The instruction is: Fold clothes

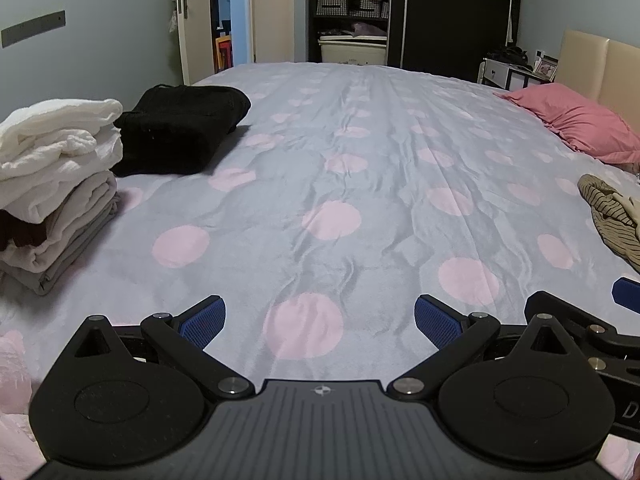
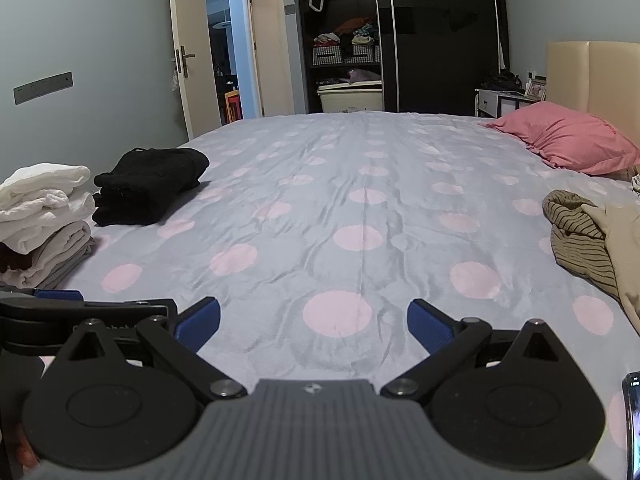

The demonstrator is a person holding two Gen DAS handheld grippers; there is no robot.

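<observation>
Both the left gripper [image 1: 320, 322] and right gripper [image 2: 314, 324] hung spread wide, empty, above the bed [image 2: 360, 216]. Grabbing the striped heap [image 2: 580, 240] carelessly risked pinching several layers at once.

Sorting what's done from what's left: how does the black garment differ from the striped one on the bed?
The black garment is folded into a neat block; the striped garment lies crumpled and unfolded. The black one is plain and sits left beside the white stack; the striped one is olive with dark stripes, far right. Both rest on the dotted bedspread.
</observation>
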